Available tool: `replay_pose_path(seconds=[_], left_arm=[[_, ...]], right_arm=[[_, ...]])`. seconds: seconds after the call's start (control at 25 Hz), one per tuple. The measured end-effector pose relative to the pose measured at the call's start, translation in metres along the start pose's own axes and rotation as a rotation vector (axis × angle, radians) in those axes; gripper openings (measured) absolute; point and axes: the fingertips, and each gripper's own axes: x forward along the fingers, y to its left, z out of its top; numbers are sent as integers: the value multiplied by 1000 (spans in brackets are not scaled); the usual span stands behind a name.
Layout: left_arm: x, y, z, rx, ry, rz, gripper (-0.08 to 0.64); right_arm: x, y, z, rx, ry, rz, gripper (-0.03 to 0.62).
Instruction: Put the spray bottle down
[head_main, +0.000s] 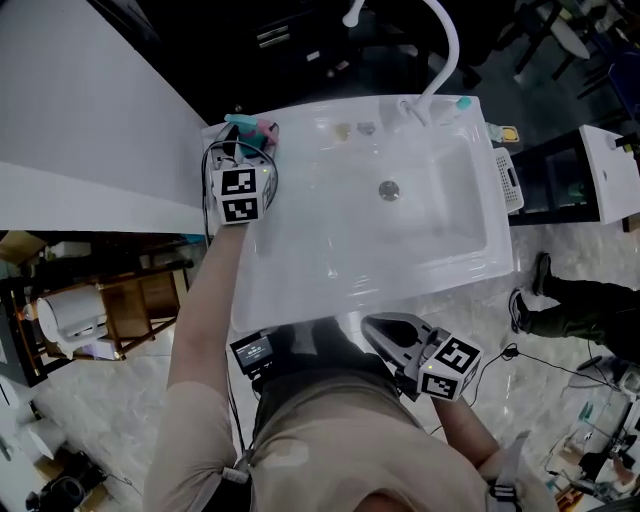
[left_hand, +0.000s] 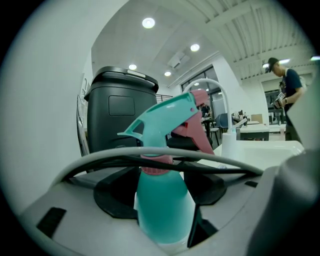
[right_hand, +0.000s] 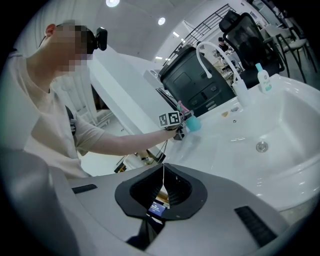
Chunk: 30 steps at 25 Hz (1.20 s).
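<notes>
Of the two tongs, the left tongs (head_main: 248, 150) were grasping the one spray bottle (left_hand: 162, 205), teal with pink trigger and collar, upright at the far left corner of the white sink (head_main: 300, 285). The right tongs (right_hand: 161, 190) were clenched, outside its near edge.

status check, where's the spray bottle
Left gripper shut on spray bottle, at far-left corner of sink. Right gripper shut, empty. Nothing blocking seen.
</notes>
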Motion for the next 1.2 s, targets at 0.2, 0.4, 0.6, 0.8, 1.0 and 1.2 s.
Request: replay_pose_path(seconds=[0.2, 0.4, 0.6, 0.8, 1.0, 1.2], left_arm=[[5, 1, 1, -2, 1, 14, 261], [3, 2, -1, 11, 31, 20, 264], [3, 0, 3, 1, 14, -8, 313], [-3, -1, 3, -14, 28, -18, 321], [-6, -6, -10, -7, 80, -44, 319], [-17, -11, -12, -25, 62, -61, 319]], right_arm=[[3, 2, 14, 25, -55, 11, 20], [5, 6, 18, 23, -66, 29, 20], [7, 10, 19, 43, -87, 42, 20], [8, 16, 16, 48, -84, 47, 20], [9, 17, 14, 57, -84, 41, 20], [11, 19, 15, 65, -90, 43, 20]])
